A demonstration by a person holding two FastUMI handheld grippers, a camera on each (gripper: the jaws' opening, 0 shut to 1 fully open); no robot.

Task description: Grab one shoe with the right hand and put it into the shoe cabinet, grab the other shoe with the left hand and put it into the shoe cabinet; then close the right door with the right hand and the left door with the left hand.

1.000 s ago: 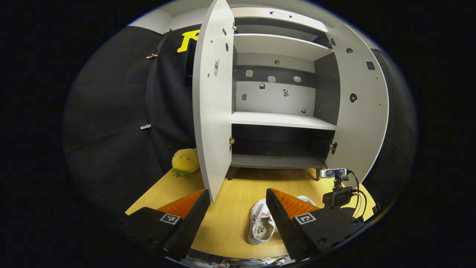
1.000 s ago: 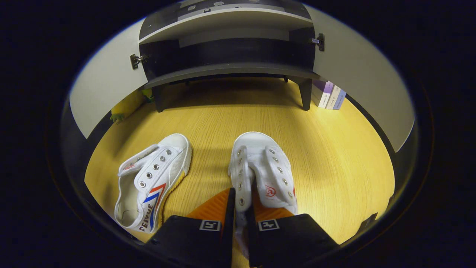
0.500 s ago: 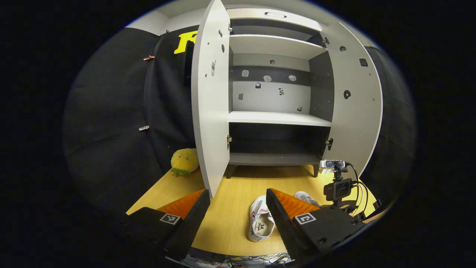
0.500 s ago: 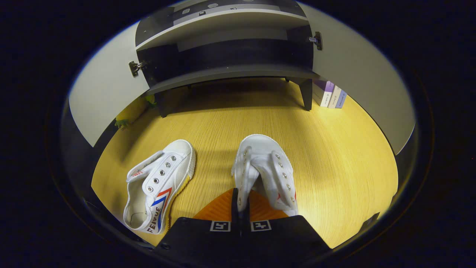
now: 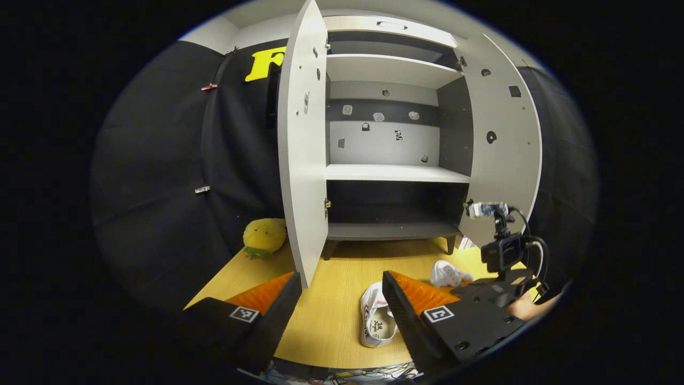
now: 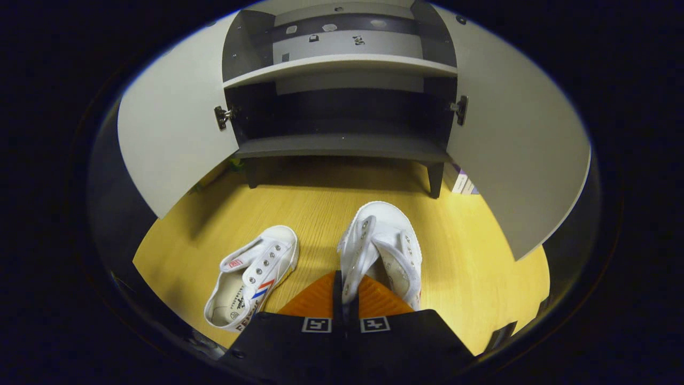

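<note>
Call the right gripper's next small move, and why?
Probably carry it forward to the cabinet's bottom shelf. The right gripper is pinched on one side flap of the held shoe, both doors stand open, and that shelf looks bare.

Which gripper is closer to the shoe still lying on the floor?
Left. The left gripper hangs open just above the shoe on the floor; the right gripper, shut on the other shoe, is off to its side.

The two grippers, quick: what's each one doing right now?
Left gripper: open, holding nothing.
Right gripper: closed on a white shoe.
</note>
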